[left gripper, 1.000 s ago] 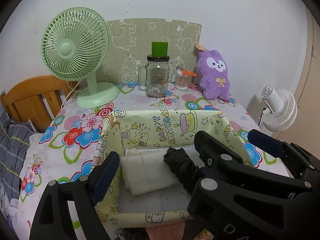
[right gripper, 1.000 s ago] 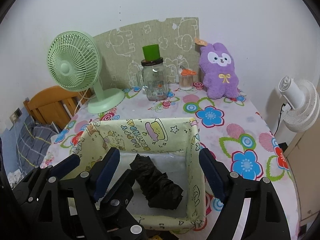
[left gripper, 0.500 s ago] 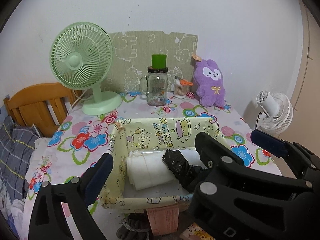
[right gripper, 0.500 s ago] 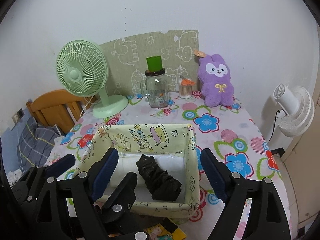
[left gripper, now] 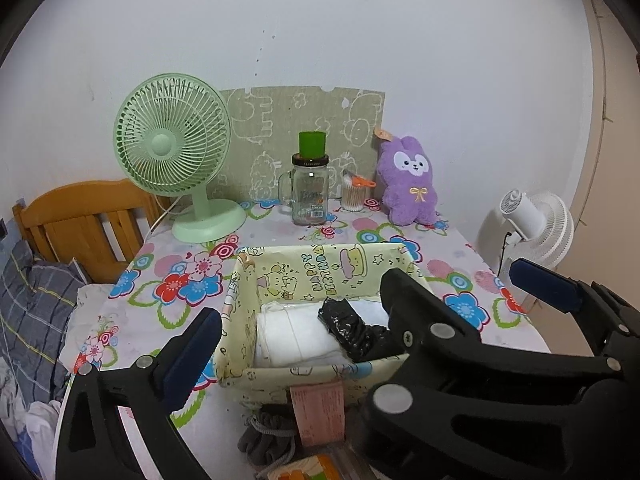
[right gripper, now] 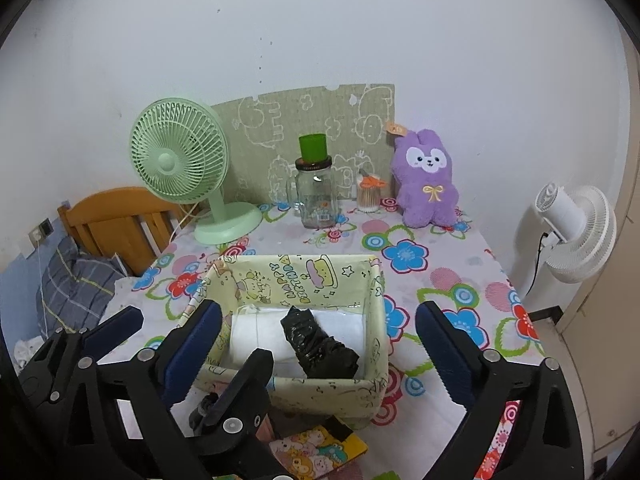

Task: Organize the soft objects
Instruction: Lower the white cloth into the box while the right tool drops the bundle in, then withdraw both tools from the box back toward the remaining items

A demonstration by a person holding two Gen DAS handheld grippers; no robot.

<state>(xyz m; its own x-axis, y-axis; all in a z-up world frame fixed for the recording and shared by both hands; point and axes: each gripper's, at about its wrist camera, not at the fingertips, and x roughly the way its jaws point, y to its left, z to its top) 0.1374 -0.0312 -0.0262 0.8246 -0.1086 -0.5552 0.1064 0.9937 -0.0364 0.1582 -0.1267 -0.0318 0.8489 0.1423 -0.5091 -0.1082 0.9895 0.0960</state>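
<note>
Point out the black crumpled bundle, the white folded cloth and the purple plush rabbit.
black crumpled bundle point(right gripper: 318, 344): right wrist view, its middle.
white folded cloth point(left gripper: 296, 336): left wrist view, its top face.
purple plush rabbit point(right gripper: 428, 184): right wrist view, its belly.

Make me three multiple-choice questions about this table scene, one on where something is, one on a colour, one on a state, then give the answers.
1. Where does the black bundle lie?
A. inside the yellow box
B. beside the green fan
C. on the wooden chair

2. What colour is the plush rabbit?
A. white
B. purple
C. orange

3. How does the right gripper stand?
A. shut on the black bundle
B. shut on nothing
C. open, holding nothing

Answers:
1 A, it rests on the white folded cloth within the box walls.
2 B, its fur is purple with a white face.
3 C, its blue pads stand wide apart, touching nothing.
</note>
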